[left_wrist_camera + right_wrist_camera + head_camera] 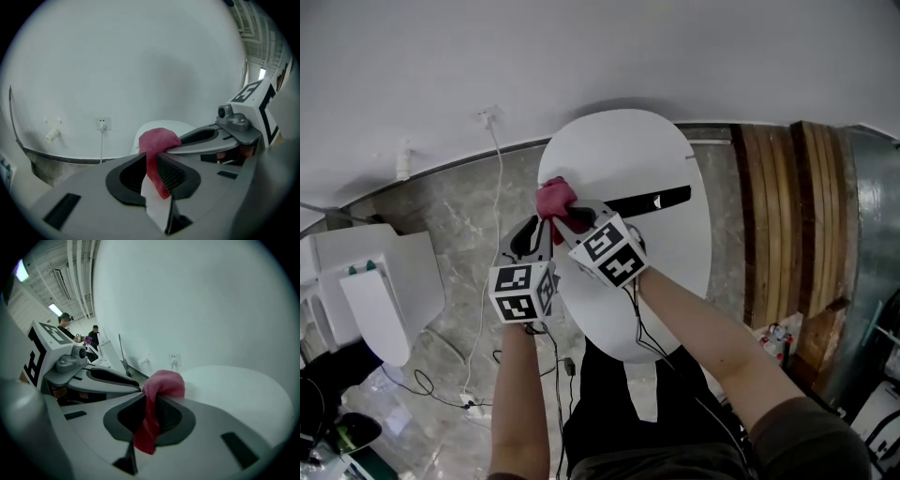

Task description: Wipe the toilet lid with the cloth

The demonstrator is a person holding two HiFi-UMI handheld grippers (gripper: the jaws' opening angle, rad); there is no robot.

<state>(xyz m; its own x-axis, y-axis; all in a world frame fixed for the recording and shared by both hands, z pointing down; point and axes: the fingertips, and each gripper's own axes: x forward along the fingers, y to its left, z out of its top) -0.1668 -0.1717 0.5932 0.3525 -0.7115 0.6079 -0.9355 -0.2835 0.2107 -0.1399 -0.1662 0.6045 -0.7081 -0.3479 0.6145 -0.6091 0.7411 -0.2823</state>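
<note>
The white oval toilet lid (656, 155) lies closed below me. A small pink-red cloth (555, 199) is bunched over the lid's left edge, and both grippers grip it. My left gripper (542, 225) is shut on the cloth (157, 140), which runs down between its ribbed pads (171, 172). My right gripper (570, 221) comes in from the right and is shut on the same cloth (161, 383), with a tail hanging between its jaws. The two grippers' tips sit side by side, almost touching. I cannot tell whether the cloth touches the lid (234, 390).
A black strip (652, 200) lies across the lid's right part. A wall socket (487, 117) with a white cable hangs left of the toilet. A white fixture (380, 281) stands at the far left, wooden slats (787, 216) at the right, and a power strip (473, 408) on the marble floor.
</note>
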